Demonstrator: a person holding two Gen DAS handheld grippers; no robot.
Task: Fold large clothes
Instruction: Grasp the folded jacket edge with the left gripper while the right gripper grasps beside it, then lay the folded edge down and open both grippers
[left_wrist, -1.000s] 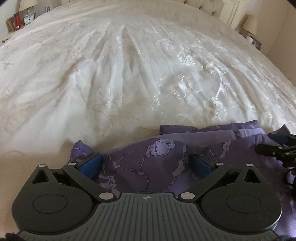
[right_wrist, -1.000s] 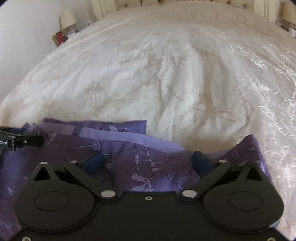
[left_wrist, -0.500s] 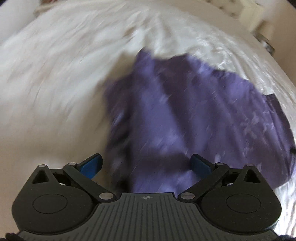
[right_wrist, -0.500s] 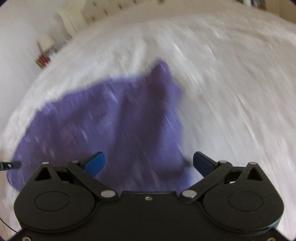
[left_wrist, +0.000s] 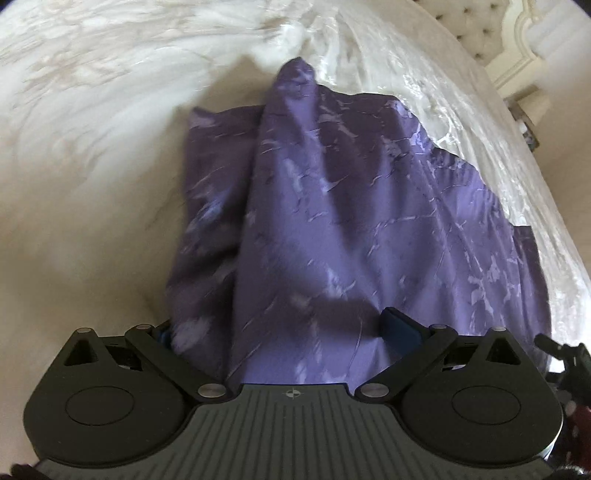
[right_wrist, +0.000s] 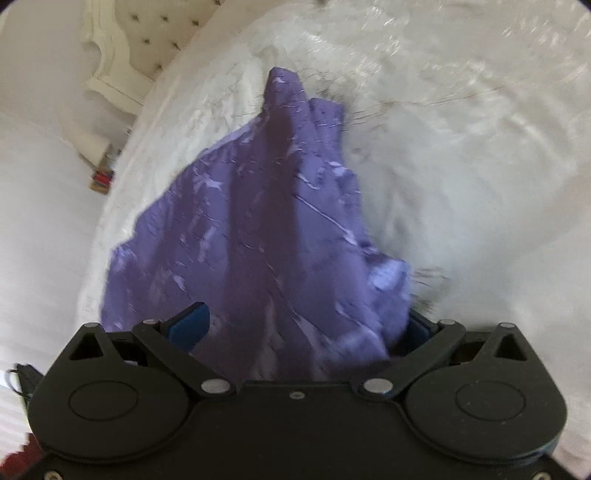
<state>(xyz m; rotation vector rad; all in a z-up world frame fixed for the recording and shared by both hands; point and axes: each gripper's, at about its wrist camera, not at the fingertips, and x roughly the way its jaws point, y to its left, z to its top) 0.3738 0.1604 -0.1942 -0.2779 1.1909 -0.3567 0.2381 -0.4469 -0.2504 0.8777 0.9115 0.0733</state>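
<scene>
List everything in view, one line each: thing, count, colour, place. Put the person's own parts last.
garment: one, purple with pale marbled print, draped from both tools toward the bed
bedspread: one, cream-white, shiny, covering the bed
headboard: one, cream, tufted, at the bed's far end
books: small stack, red among them, beside the bed; blurred
left tool: one, black with blue pads, jaws wide apart, garment lying between them
right tool: one, black with blue pads, jaws wide apart, garment lying between them

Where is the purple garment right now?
In both wrist views the purple garment hangs between the open fingers of each gripper, above the white bedspread.
</scene>
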